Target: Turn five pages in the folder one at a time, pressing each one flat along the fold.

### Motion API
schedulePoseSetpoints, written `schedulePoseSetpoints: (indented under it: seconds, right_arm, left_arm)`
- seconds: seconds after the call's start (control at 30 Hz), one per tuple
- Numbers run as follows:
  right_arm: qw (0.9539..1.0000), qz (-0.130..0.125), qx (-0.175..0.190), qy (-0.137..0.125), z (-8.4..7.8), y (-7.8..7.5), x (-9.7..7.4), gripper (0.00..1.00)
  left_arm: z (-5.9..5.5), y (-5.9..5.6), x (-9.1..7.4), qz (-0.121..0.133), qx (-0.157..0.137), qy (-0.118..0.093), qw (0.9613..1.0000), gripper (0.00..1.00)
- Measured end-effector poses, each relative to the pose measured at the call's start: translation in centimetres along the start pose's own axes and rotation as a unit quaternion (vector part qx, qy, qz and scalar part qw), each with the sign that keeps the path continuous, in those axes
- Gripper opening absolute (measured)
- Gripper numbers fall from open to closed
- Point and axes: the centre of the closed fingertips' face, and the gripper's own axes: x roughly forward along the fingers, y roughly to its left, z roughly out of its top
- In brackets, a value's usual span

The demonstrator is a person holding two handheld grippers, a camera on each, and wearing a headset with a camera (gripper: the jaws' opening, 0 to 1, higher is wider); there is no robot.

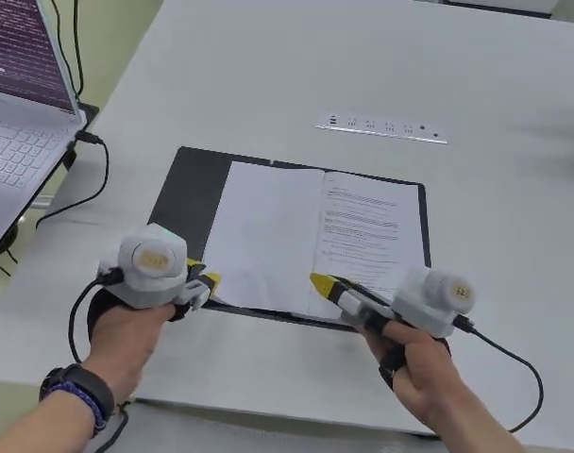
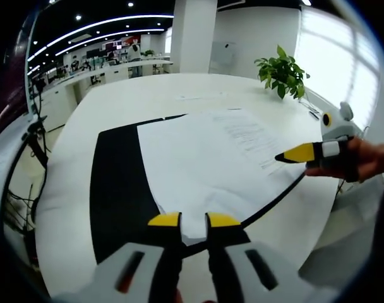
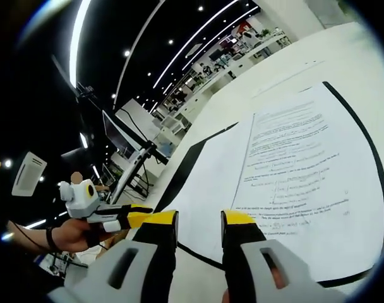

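- Your left gripper (image 2: 192,221) has its jaws a little apart, with only a narrow gap between the yellow tips, and nothing is held in them.
- The folder (image 2: 116,183) lies open and flat on the table (image 1: 268,57), straight ahead of this gripper. Its black inner cover is ahead and to the left of the jaws.
- The near corner of the blank page (image 2: 198,164) lies just beyond the tips of the left gripper. I cannot tell if the tips touch the paper.
- Your right gripper (image 3: 199,221) is also partly open, with a somewhat wider gap, and it grips nothing.
- The printed page (image 3: 306,164) lies ahead and to the right of the right jaws, and its near edge is just past the tips.
- The fold (image 3: 246,151) runs away from the gap between these jaws.
- In the head view both grippers are at the near edge of the folder and their tips point toward each other, well apart.
- A laptop (image 1: 23,113) stands far to the left of your left gripper, and a socket strip (image 1: 381,125) lies beyond the folder.
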Motion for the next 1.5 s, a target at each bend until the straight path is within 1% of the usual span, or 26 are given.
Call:
schedulePoseSetpoints:
  seconds: [0.17, 0.33, 0.5, 0.57, 0.6, 0.7, 0.73, 0.8, 0.93, 0.97, 1.03, 1.13, 1.27, 1.37, 1.5]
  right_arm:
    - [0.9999, -0.010, 0.006, -0.001, -0.3, -0.5, -0.4, 0.24]
    - [0.9999, -0.006, 0.003, 0.010, -1.1, -0.2, -0.2, 0.24]
    - [0.9998, -0.003, 0.002, 0.018, -1.4, 0.0, 0.1, 0.23]
    - [0.9998, -0.002, 0.002, 0.019, -1.4, 0.0, 0.1, 0.23]
    - [0.9998, -0.002, 0.002, 0.021, -1.5, 0.0, 0.2, 0.23]
    - [0.9997, -0.002, 0.003, 0.023, -1.6, 0.0, 0.2, 0.22]
    - [0.9997, -0.001, 0.002, 0.025, -1.7, 0.0, 0.3, 0.22]
    - [0.9996, -0.002, 0.001, 0.029, -1.8, -0.2, 0.4, 0.21]
    - [0.9995, -0.002, 0.000, 0.031, -1.8, -0.4, 0.8, 0.20]
    - [0.9995, -0.002, -0.002, 0.032, -1.7, -0.4, 0.9, 0.19]
    - [0.9992, -0.006, -0.019, 0.035, -1.5, -0.5, 1.2, 0.17]
    - [0.9993, -0.010, -0.017, 0.031, -0.9, -1.0, 1.9, 0.14]
    - [0.9992, -0.005, -0.025, 0.031, 0.0, -1.0, 2.9, 0.14]
    - [0.9991, -0.002, -0.030, 0.030, 0.8, -1.1, 3.7, 0.14]
    - [0.9992, -0.004, -0.031, 0.024, 1.9, -1.6, 4.7, 0.12]
  left_arm:
    - [-0.9, 0.0, 1.0, -0.007, 0.002, 0.015, 0.9999, 0.08]
    - [-1.5, 0.2, 2.0, -0.008, -0.007, 0.024, 0.9997, 0.05]
    - [-2.1, 0.2, 2.4, -0.009, -0.008, 0.030, 0.9995, 0.02]
    - [-2.6, 0.3, 2.6, -0.006, -0.005, 0.038, 0.9993, 0.00]
    - [-3.0, 0.4, 2.8, -0.003, -0.005, 0.046, 0.9989, 0.00]
    - [-3.9, 0.4, 2.9, -0.004, -0.013, 0.060, 0.9981, 0.00]
    - [-3.6, 0.5, 2.8, -0.003, -0.015, 0.051, 0.9986, 0.00]
    - [-3.7, 0.4, 2.7, -0.004, -0.016, 0.055, 0.9984, 0.00]
    - [-3.7, 0.4, 2.7, -0.004, -0.014, 0.056, 0.9983, 0.00]
    - [-3.7, 0.4, 2.7, -0.004, -0.018, 0.056, 0.9983, 0.00]
    - [-3.7, 0.5, 2.7, -0.004, -0.025, 0.056, 0.9981, 0.00]
    - [-3.7, 0.4, 2.7, -0.005, -0.021, 0.056, 0.9982, 0.00]
    - [-3.7, 0.4, 2.7, -0.006, -0.026, 0.057, 0.9980, 0.00]
    - [-3.6, 0.3, 2.7, -0.004, -0.017, 0.061, 0.9980, 0.00]
    - [-3.6, 0.5, 2.8, -0.004, -0.023, 0.062, 0.9978, 0.00]
